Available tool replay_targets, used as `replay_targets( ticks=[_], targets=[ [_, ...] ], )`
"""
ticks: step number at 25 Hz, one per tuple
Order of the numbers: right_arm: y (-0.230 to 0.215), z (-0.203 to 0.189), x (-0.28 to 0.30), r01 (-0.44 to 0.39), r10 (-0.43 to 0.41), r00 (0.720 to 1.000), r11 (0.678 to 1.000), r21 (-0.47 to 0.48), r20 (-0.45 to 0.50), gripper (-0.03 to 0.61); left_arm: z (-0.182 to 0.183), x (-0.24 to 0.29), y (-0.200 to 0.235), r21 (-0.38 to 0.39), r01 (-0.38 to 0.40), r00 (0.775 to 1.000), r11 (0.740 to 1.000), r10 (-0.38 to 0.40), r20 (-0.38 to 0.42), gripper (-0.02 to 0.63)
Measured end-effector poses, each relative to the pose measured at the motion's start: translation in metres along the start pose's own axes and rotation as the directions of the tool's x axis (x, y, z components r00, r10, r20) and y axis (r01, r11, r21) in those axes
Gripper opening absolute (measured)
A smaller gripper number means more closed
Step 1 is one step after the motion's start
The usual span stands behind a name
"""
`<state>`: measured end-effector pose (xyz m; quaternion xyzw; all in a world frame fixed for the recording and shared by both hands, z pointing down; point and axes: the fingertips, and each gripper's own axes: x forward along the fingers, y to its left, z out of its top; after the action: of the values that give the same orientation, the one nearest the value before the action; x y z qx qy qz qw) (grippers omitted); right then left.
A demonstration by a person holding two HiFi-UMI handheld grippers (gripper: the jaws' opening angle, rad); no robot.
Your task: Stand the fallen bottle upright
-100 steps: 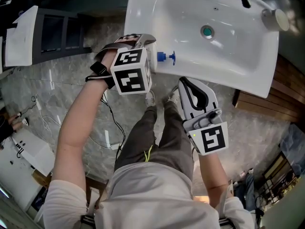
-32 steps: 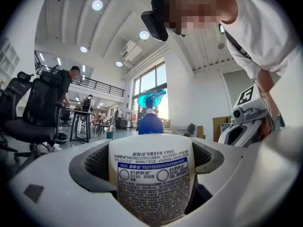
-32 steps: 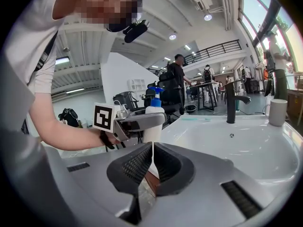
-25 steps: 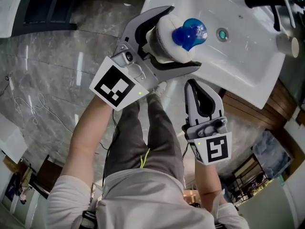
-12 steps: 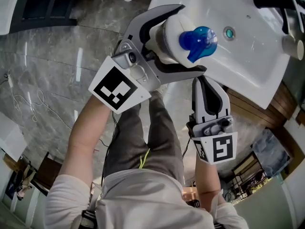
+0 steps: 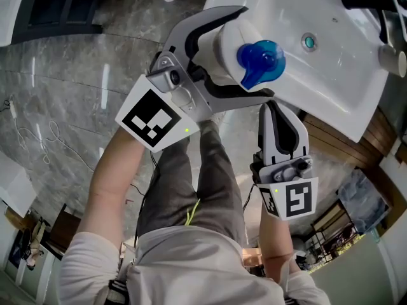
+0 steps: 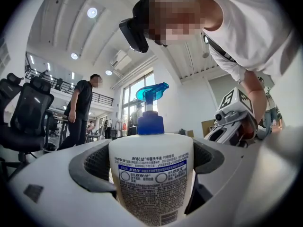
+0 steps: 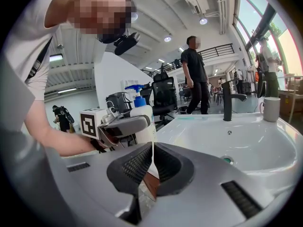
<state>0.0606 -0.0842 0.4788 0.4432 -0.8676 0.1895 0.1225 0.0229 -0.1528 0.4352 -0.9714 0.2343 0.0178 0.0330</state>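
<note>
Beside the sink (image 6: 343,75), left tool (image 6: 253,53) grips bottle (image 6: 219,40); only its view shows the label (image 7: 151,183); right tool (image 6: 275,107) clenched.

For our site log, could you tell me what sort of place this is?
Probably an open-plan office or lab with a wash corner: white sink, black tap, office chairs behind.

white basin (image 8: 258,148) with cup (image 8: 271,109), black faucet (image 8: 228,103)

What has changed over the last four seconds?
The left gripper lifted the bottle off the sink rim and turned it from lying sideways to pump-up, toward the head camera. The right gripper stayed shut and empty in front of the sink.
</note>
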Motion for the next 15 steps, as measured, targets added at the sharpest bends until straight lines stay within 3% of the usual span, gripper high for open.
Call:
replay_targets(
  ticks=[15],
  targets=[
    [0.0053,-0.009,-0.0065,0.019,-0.019,1.0,1.0,0.013,0.0,0.037,0.0004,-0.0022,-0.0029,-0.014,0.041,0.999,0.999,-0.04,0.015,0.49]
  ],
)
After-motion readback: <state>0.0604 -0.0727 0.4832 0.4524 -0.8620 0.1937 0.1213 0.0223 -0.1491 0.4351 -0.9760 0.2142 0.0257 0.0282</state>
